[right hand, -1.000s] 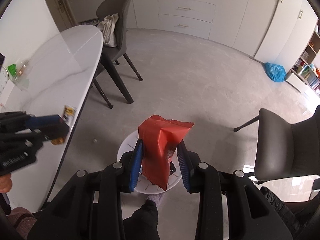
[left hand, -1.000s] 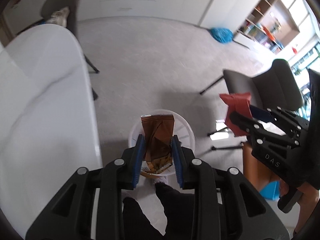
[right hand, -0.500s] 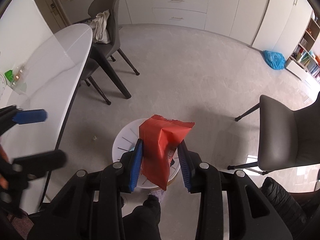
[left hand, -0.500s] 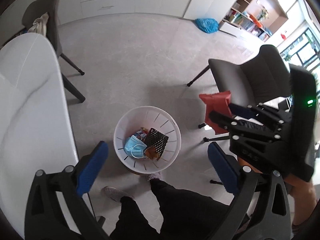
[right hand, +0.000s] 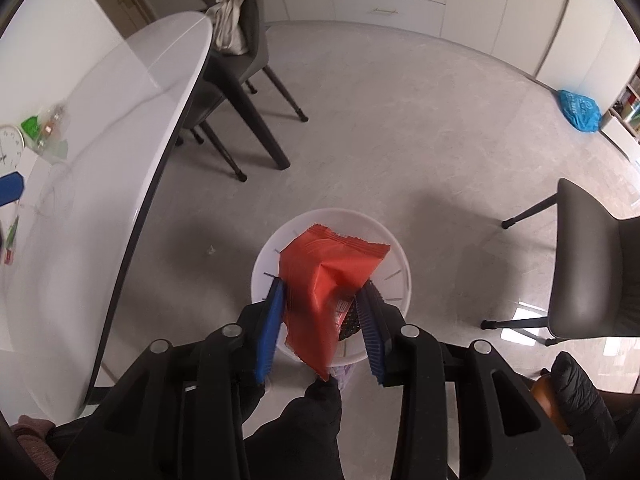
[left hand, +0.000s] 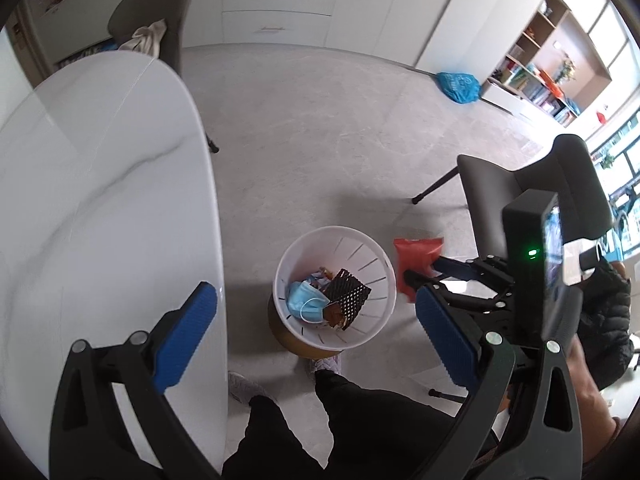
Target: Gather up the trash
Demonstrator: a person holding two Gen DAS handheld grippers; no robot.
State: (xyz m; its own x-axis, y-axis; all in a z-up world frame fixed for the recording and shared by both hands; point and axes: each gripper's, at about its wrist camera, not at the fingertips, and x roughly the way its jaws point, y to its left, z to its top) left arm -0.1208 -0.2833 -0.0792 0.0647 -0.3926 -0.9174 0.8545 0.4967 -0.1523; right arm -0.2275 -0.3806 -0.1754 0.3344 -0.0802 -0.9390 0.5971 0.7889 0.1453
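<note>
Looking down at your setup, quick rundown:
white bin: sits on the floor beside the white table, holding a blue face mask, a black dotted wrapper and some brownish scraps.
left gripper: you've got it spread wide, nothing between the pads, hanging over the bin.
right gripper: jaws have just been easing apart, with the red snack bag between them. Can't tell if the pads press on it.
red snack bag: right above the bin's mouth.
</note>
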